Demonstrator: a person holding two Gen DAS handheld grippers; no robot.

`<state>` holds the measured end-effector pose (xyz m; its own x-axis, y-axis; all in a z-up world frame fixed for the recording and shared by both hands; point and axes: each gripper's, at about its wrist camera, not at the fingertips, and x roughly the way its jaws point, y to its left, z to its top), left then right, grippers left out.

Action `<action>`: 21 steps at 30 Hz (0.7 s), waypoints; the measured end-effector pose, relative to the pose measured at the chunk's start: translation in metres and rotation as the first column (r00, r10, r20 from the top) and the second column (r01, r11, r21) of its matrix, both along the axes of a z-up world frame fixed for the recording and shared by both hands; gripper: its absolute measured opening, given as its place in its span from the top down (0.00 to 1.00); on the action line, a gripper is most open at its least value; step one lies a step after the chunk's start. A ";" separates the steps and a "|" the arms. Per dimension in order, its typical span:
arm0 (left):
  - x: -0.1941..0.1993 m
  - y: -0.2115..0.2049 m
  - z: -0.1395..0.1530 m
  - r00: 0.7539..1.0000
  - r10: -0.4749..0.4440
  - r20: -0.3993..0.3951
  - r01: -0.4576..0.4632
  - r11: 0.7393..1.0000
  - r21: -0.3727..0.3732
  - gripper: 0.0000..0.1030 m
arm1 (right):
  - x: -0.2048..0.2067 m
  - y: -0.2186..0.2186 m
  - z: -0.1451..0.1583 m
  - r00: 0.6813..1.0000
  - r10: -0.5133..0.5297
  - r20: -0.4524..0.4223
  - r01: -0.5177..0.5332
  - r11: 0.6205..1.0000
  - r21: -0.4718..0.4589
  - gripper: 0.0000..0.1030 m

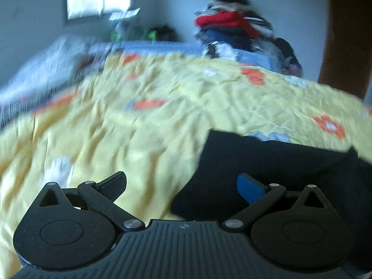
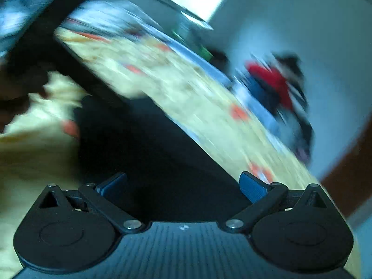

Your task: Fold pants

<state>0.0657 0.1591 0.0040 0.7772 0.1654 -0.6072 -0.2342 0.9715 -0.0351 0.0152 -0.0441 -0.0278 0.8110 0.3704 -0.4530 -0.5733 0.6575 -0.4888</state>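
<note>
Pants (image 1: 267, 169), dark and limp, lie on the yellow flowered bedspread (image 1: 139, 121) at the near right of the left wrist view, one corner under the left claw (image 1: 186, 186), which is spread wide with nothing gripped. They look soft and light, likely to sag and crease, so a hem or waistband edge seems the best hold. A clothes pile (image 1: 232, 25) sits far back.

From the right wrist, blurred and tilted, the pants (image 2: 151, 153) fill the near middle; the right claw (image 2: 186, 186) hangs released above them.
</note>
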 end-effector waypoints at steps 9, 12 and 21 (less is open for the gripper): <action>-0.032 0.063 0.003 0.998 0.051 -0.026 -0.057 0.928 -0.369 0.01 | -0.023 0.064 -0.039 0.986 0.139 0.093 -0.110 0.958 -0.263 0.07; -0.031 0.059 0.004 0.999 -0.009 -0.031 -0.005 0.908 -0.418 0.01 | -0.012 0.074 -0.039 0.988 0.112 0.104 -0.078 0.954 -0.289 0.08; -0.018 0.053 -0.027 0.977 -0.206 -0.050 0.097 0.643 -0.760 0.01 | 0.009 0.064 -0.029 0.978 0.032 0.205 0.003 0.985 -0.171 0.14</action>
<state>0.0478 0.2125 -0.0234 0.6609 -0.5019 -0.5580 -0.1412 0.6471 -0.7492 0.0241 0.0198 -0.0569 0.8884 0.3151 -0.3338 -0.4574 0.5473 -0.7009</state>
